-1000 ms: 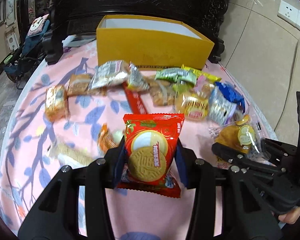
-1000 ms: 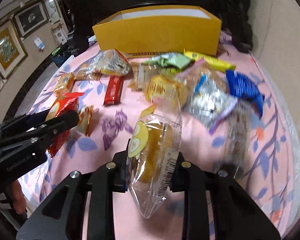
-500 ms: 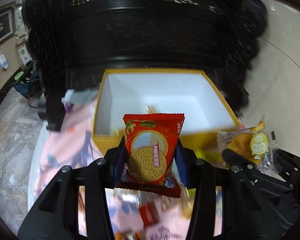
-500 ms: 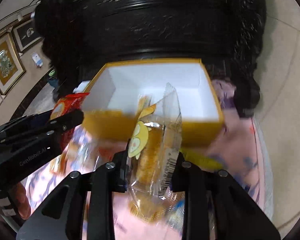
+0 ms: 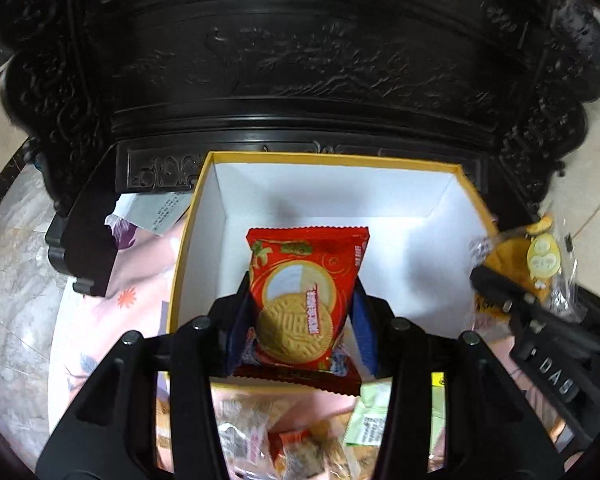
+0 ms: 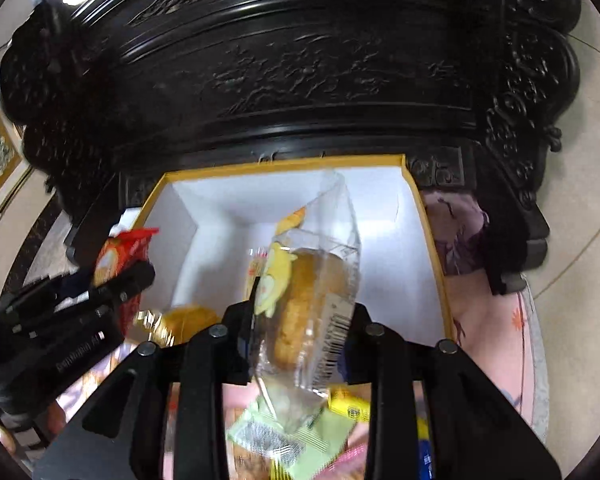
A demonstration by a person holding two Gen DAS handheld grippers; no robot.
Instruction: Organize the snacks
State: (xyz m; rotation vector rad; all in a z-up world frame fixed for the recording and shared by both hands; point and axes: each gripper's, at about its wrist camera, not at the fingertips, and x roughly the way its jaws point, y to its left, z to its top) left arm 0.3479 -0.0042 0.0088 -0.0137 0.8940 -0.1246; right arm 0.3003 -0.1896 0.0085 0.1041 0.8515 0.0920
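My left gripper [image 5: 300, 320] is shut on a red biscuit packet [image 5: 306, 300] and holds it over the near left part of the open yellow box [image 5: 196, 216] with white inside. My right gripper [image 6: 300, 320] is shut on a clear bag with a yellow bun [image 6: 312, 300] and holds it over the same box [image 6: 428, 224], toward its right half. The right gripper with the bun bag [image 5: 516, 264] shows at the right of the left wrist view. The left gripper with the red packet [image 6: 116, 256] shows at the left of the right wrist view. The box floor looks bare.
Several loose snack packets [image 5: 300, 432] lie on the pink flowered cloth [image 5: 112, 320] in front of the box; green and yellow packets [image 6: 300, 436] show below my right gripper. A tall dark carved cabinet [image 5: 300, 60] stands right behind the box. A paper [image 5: 156, 212] lies left of it.
Both grippers have moved forward and up from the snack pile, and both packets now hang over the open box. Both grips are unchanged.
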